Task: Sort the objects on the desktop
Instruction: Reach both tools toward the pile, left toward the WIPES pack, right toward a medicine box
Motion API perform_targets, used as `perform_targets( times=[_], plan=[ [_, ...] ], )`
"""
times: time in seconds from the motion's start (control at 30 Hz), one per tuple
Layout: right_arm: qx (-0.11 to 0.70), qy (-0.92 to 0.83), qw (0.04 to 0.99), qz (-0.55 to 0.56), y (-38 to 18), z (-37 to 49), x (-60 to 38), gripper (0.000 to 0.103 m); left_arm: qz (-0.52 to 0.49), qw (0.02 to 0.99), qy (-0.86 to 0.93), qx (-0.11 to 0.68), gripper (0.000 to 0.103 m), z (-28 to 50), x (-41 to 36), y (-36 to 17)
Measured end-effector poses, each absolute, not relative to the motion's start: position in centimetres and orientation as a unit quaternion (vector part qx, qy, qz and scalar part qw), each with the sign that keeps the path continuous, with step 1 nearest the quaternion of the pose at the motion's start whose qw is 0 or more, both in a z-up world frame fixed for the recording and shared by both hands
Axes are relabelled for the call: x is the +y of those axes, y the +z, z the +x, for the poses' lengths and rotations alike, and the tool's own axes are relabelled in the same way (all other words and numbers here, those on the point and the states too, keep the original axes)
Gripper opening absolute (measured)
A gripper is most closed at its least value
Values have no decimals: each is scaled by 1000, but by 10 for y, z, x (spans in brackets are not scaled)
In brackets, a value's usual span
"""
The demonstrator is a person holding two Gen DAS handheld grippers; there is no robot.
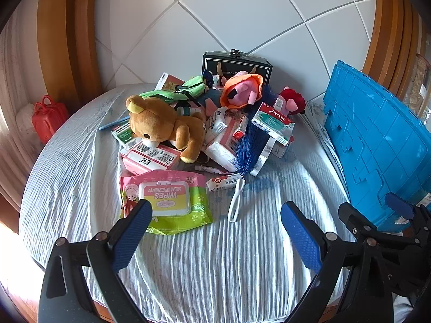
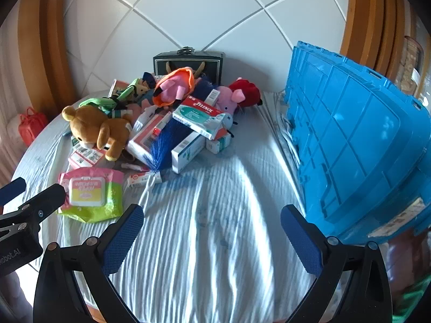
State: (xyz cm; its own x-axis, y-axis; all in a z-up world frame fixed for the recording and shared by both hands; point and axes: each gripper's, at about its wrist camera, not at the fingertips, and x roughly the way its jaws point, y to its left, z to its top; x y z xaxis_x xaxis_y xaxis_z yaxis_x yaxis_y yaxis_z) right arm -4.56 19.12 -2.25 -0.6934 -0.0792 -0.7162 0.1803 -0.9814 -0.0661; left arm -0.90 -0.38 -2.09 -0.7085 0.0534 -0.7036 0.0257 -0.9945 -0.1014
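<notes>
1. Your left gripper point(image 1: 215, 215) stood wide apart with nothing between its pads, above the striped cloth point(image 1: 204, 269).
2. Your right gripper point(image 2: 212, 215) was likewise spread and empty, beside the blue crate point(image 2: 363, 140).
3. The pile lay ahead: a wipes pack point(image 1: 164, 199) nearest, the brown teddy bear point(image 1: 161, 123) behind it, the Tylenol box point(image 1: 273, 119) further right.
4. A black case point(image 1: 237, 64) stood against the wall.

White tiled wall point(image 1: 242, 13) with diagonal grey joints behind the table's far edge; wooden frames point(image 1: 67, 40) at left and right. A red miniature suitcase point(image 1: 48, 118) stands beyond the table's left edge.
</notes>
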Motion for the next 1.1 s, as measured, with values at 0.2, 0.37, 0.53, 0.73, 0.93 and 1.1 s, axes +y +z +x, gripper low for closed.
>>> perform_targets(
  times=[0.2,0.37,0.53,0.73,0.93,1.1],
  plan=[
    [69,-908,87,404,-33,-56,182,103,-414,-14,909,-54,97,-13,-13,-36],
    [75,-896,101,425,-50,-70,168,103,-476,-19,876,-77,97,-19,-30,-66],
    [81,-883,119,447,-68,-85,153,103,-489,-62,865,-92,97,-32,-61,-86],
    [90,-867,129,473,-88,-102,147,103,-490,-102,859,-107,97,-57,-102,-110],
    [94,-848,136,503,-106,-122,152,103,-507,-120,844,-129,97,-63,-111,-134],
    [119,-840,187,496,-114,-138,146,102,-527,-135,827,-141,97,-65,-101,-149]
  ],
)
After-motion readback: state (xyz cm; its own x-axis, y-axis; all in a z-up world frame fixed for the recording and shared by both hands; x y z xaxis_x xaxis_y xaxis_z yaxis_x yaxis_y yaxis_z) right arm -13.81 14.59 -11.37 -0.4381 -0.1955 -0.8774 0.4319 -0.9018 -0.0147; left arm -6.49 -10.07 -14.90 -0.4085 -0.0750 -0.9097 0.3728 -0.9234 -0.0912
